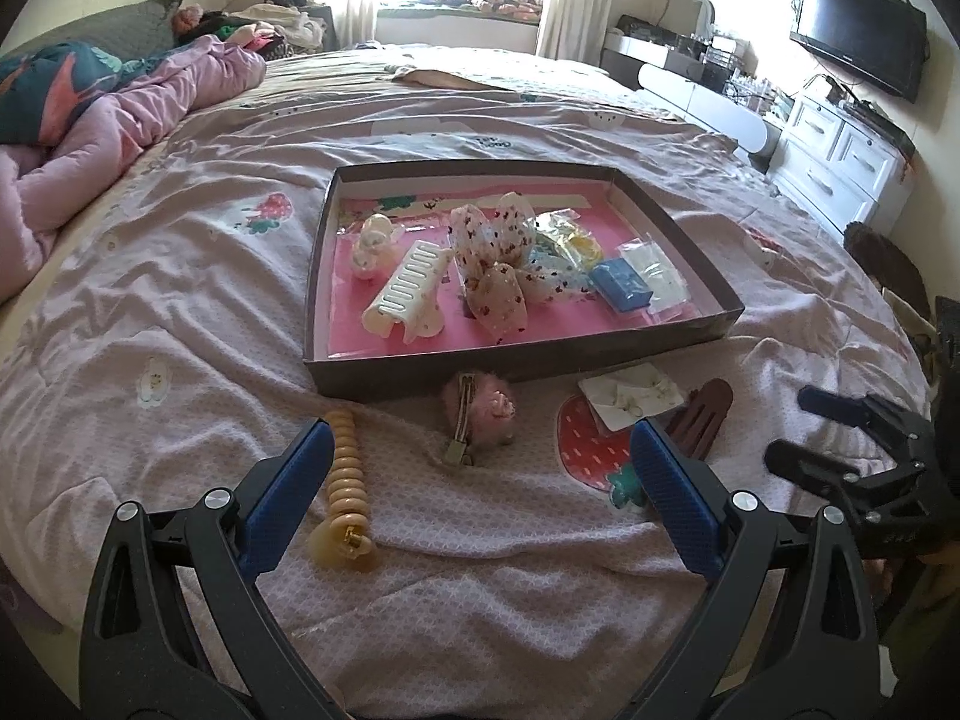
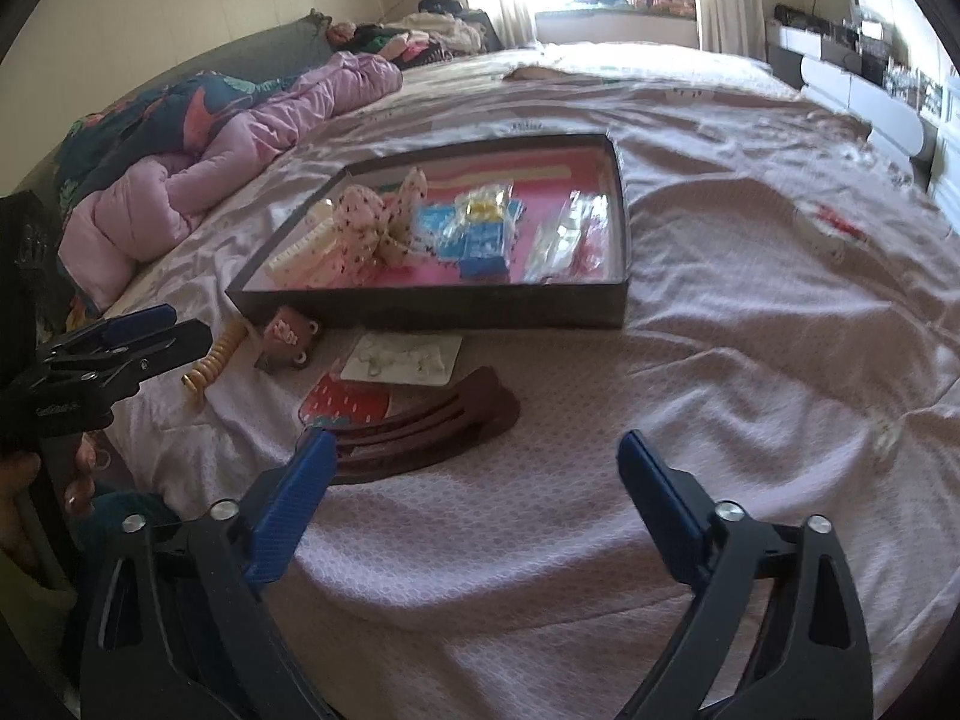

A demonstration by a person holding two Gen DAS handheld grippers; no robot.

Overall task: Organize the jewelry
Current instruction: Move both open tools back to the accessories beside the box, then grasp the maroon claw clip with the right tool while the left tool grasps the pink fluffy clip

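A: Near field first. My left gripper (image 1: 480, 456) has its jaws spread wide, nothing between the pads, hovering over the pink bedspread (image 1: 480, 588). A beige spiral hair clip (image 1: 345, 498) lies just beside the left finger.

B: And the right?

A: My right gripper (image 2: 474, 456) also stands apart, empty. Its left fingertip overlaps the end of a dark brown hair clip (image 2: 432, 426) in view; I cannot tell if they touch.

B: Next row out?

A: A pink fluffy barrette (image 1: 480, 414) and a white card of earrings (image 1: 630, 399), both on the bedspread, just in front of the tray's near wall. The card sits partly over a strawberry print (image 1: 585, 444).

B: The tray itself?

A: Shallow dark box (image 1: 522, 369) with a pink floor. Inside: cream claw clip (image 1: 408, 288), dotted fabric bow (image 1: 492, 264), blue block (image 1: 621, 285), clear packets (image 1: 654, 270).

B: Beyond that?

A: Crumpled pink quilt (image 1: 120, 120) at far left, wall-mounted television (image 1: 858, 33) at far right
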